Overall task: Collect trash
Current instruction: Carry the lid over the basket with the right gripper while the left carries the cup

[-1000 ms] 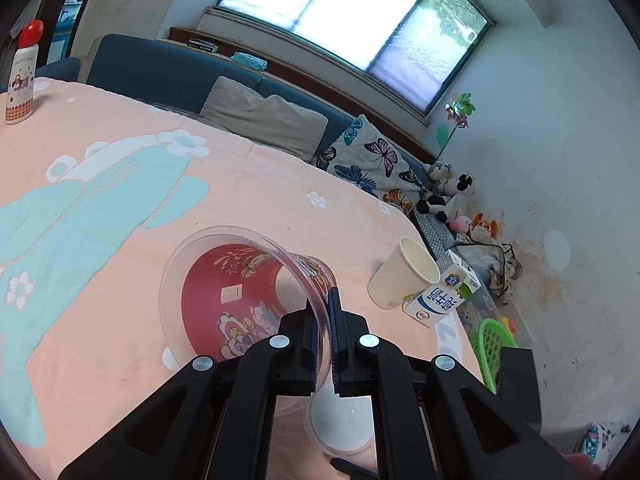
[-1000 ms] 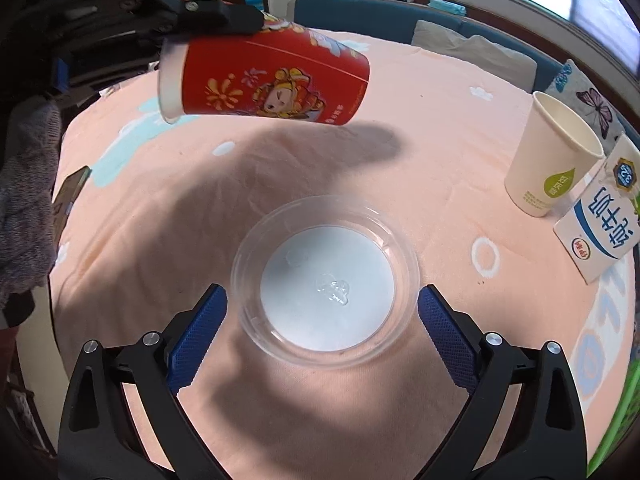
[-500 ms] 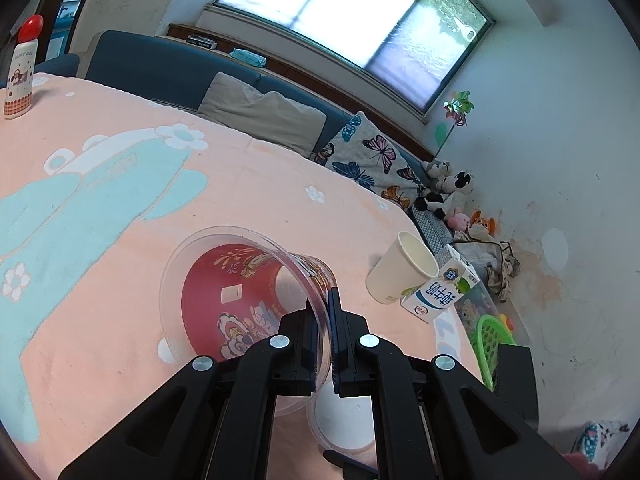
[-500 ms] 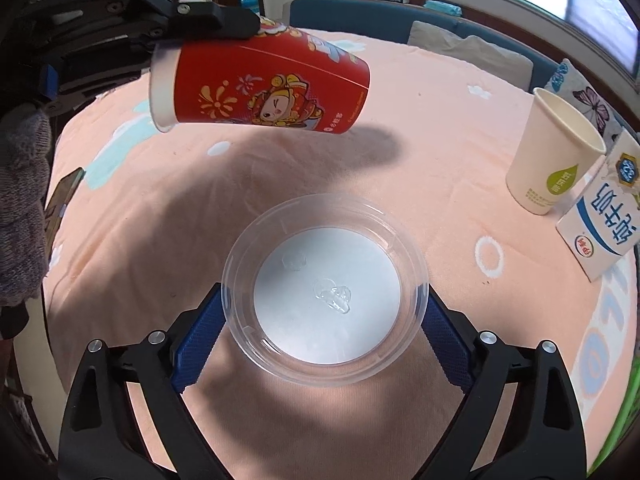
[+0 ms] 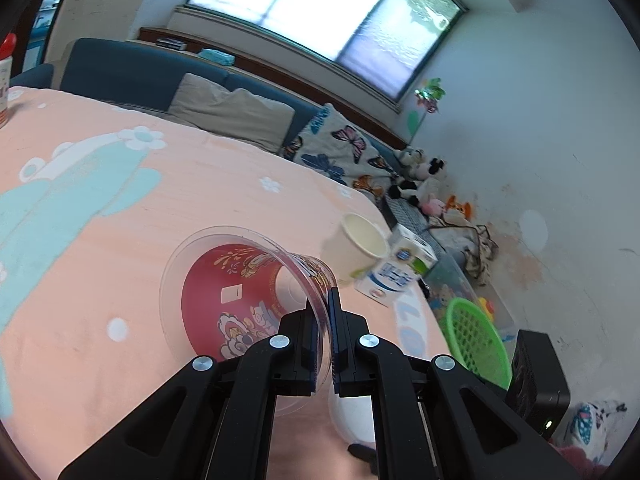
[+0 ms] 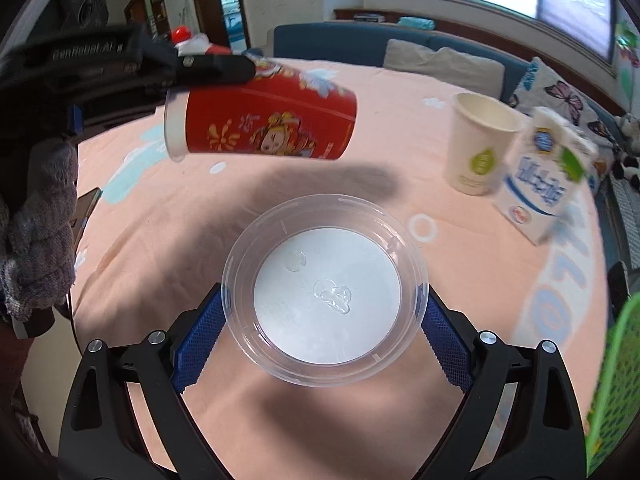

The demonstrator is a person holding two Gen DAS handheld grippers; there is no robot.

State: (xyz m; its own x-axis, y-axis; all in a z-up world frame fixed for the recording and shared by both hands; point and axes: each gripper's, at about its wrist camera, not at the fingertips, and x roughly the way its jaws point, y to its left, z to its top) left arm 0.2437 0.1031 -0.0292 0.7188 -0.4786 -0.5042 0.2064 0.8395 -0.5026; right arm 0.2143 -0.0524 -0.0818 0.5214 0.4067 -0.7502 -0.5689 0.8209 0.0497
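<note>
- At far left of the right wrist view, a grey knitted-gloved hand carries the left gripper, which reaches in level above the table, a round top under a peach cloth with pale blue and white prints.
- The left gripper's fingers are pressed onto the rim wall of a red printed paper cup nested in a clear plastic cup; in the left wrist view the clear wall sits pinched between the two pads.
- That nested cup hangs on its side, clear of the cloth, its mouth toward the gloved hand and its base pointing to the right; its shadow falls on the cloth just beyond the clear round plastic bowl.
- The right gripper points down at the table from above; its blue-padded fingers stand on either side of the clear bowl, each pad touching or nearly touching the rim. Whether the bowl rests on the cloth I cannot tell.
- Bare cloth lies all round the bowl.
- Right of the bowl, well apart from it, stands an upright cream paper cup.
- Just beside that cup, farther right, is a white and blue milk carton, blurred, close to the table's edge.
- At the far right edge, past the table rim, shows a green plastic mesh basket.
</note>
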